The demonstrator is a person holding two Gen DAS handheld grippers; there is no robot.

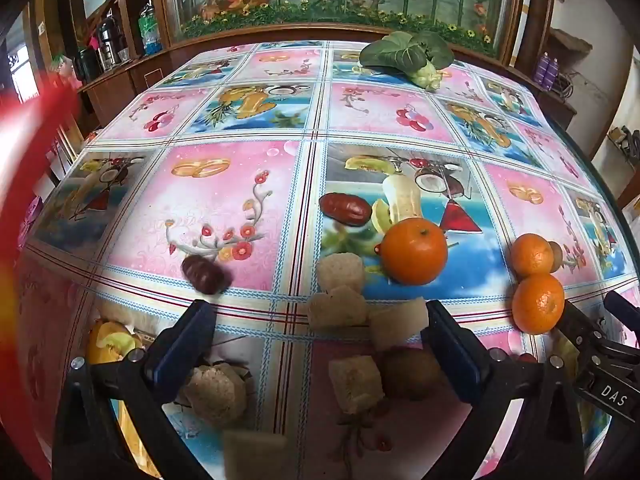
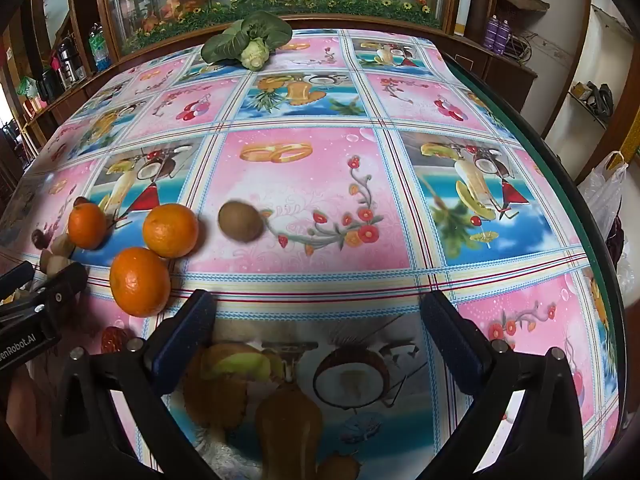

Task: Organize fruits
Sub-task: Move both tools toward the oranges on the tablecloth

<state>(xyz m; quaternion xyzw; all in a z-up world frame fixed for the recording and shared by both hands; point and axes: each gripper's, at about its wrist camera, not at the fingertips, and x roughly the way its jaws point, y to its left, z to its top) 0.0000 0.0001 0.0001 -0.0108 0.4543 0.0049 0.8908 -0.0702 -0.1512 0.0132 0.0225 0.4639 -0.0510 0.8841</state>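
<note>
In the left wrist view, my left gripper is open above several pale cut chunks and a kiwi; its pads touch none of them. An orange lies just beyond, with two red dates farther left. Two more oranges sit to the right beside my right gripper's body. In the right wrist view, my right gripper is open over bare cloth. A kiwi and three oranges lie ahead to its left.
A bok choy lies at the far side of the table, whose fruit-print cloth shows printed fruit. The table's edge curves along the right, with a plastic bag beyond. A wooden cabinet stands behind. My left gripper's body shows at the left.
</note>
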